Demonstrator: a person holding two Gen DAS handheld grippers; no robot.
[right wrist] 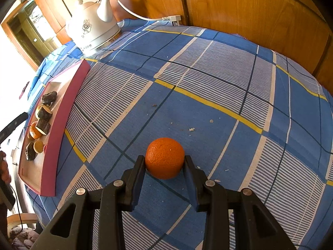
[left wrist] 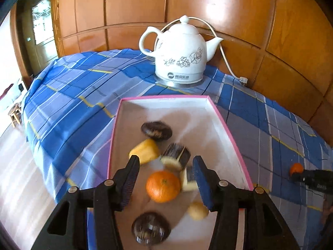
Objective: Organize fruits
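One orange (right wrist: 164,158) sits on the blue plaid cloth (right wrist: 208,79) of the tabletop, squarely between the two fingers of the right tool (right wrist: 164,161); both pads press against its sides, so this tool is closed on the fruit, which touches the cloth. A second orange (left wrist: 163,186) lies inside the pink-rimmed box (left wrist: 233,137), under and between the fingers of the left tool (left wrist: 166,166), whose pads stand apart on either side with clear gaps, touching nothing, so it is open. Around that orange in the box lie other pieces, blurred in the left wrist view: a yellow chunk (left wrist: 144,151) near the left finger, dark-skinned cut pieces (left wrist: 175,156) just beyond the orange, a dark round piece (left wrist: 156,130) further in, a small pale piece (left wrist: 197,210) and another dark round piece (left wrist: 151,230) nearer the camera. The box lies on the same cloth, well to the left of the gripped orange. Behind the box stands a white kettle (left wrist: 181,52) with a white cord (left wrist: 225,60), against a wooden panelled wall (left wrist: 229,6).
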